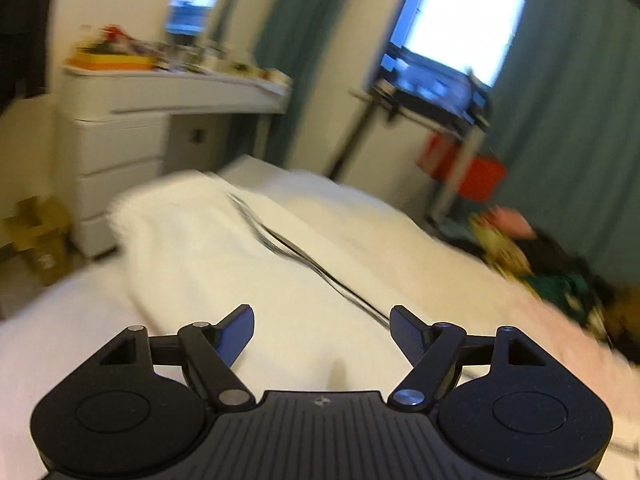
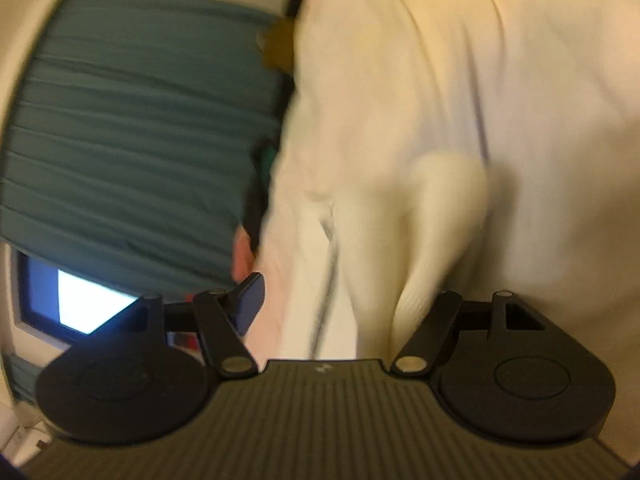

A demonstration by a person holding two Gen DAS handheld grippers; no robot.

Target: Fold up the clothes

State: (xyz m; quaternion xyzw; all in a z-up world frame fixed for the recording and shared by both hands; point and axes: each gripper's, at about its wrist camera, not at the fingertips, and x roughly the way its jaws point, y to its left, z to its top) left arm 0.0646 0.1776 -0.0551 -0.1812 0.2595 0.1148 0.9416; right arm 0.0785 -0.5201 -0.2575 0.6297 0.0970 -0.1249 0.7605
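A: Log entry. Left gripper (image 1: 322,330) hovers over the bed, jaws wide, nothing between them. The cream garment (image 1: 224,248) lies spread on the white bedcover (image 1: 360,204), its dark zip line (image 1: 304,260) running from the far left toward the near right, ending just ahead of the right-hand finger.

B: And the right gripper (image 2: 344,300)?

A: Jaws look spread, with cream cloth (image 2: 420,140) bunched up against them and filling most of that view. Only the left finger (image 2: 250,300) shows; the other is buried in fabric. Whether it grips the cloth, I cannot tell.

B: Risks from here?

A: Judgement only. Both views are smeared, so the hands seem to be moving fast; a hasty close could catch one layer only, or the bedcover along with the garment, since both are pale and hard to separate by eye. The zip could stiffen the fold line and skew it. The clutter pile (image 1: 552,264) at the far right edge of the bed sits near enough to snag a swung sleeve.

B: Any writing legible?

A: None. The bright screen (image 1: 460,20) is blown out, the items on the white dresser (image 1: 132,120) are too blurred. Only a small round emblem on each gripper body, no readable text.
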